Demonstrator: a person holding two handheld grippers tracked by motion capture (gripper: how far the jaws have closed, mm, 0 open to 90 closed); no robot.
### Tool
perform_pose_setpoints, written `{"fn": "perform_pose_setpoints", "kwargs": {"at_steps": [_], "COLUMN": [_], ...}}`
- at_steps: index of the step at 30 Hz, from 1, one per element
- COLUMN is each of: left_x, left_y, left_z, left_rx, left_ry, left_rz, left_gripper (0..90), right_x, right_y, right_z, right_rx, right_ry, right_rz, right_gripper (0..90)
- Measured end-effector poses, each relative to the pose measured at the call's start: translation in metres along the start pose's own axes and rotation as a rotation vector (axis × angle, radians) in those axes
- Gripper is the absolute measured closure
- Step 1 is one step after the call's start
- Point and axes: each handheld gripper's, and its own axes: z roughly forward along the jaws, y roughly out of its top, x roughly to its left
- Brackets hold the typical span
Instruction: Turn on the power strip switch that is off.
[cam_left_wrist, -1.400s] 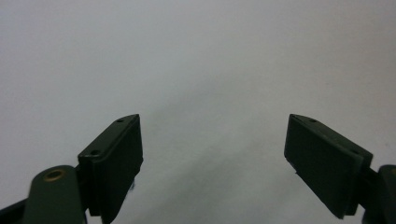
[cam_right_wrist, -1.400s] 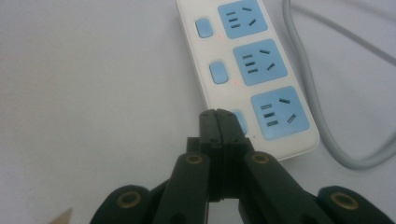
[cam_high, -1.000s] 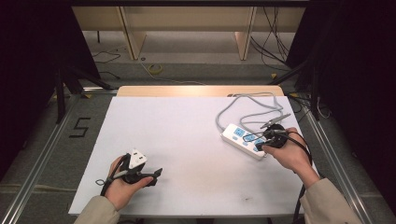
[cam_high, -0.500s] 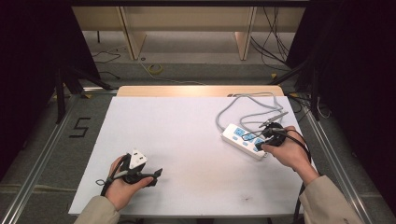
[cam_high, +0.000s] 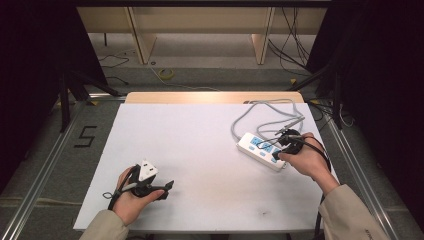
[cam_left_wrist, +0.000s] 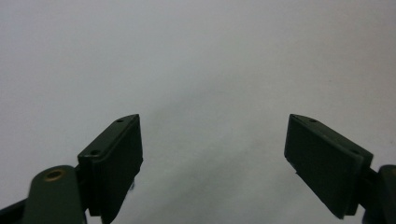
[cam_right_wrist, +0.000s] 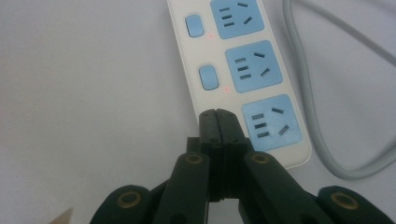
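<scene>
My right gripper (cam_right_wrist: 218, 116) has its jaws pressed flat together with nothing between them, the tips sitting on the white power strip (cam_right_wrist: 243, 70) where its third switch would be, just beside the nearest blue socket (cam_right_wrist: 271, 122). Beyond the tips I see two blue switches (cam_right_wrist: 208, 77), each with a small red light next to it. The strip's grey cable (cam_right_wrist: 317, 130) loops past on the far side. My left gripper (cam_left_wrist: 212, 154), well apart from the strip, hangs wide open and empty over the bare white table (cam_left_wrist: 196, 56).
</scene>
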Motion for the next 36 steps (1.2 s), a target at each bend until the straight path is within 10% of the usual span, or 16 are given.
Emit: {"fn": "perform_pose_setpoints", "kwargs": {"at_steps": [36], "left_x": [0.0], "left_y": [0.0], "left_z": [0.001], "left_rx": [-0.001], "left_ry": [0.0], "left_rz": [0.002], "left_gripper": [19.1], "right_x": [-0.008], "right_y": [0.009], "right_z": [0.015], "right_rx": [0.063], "right_ry": [-0.018], "right_rz": [0.001], "right_gripper": [90.0]}}
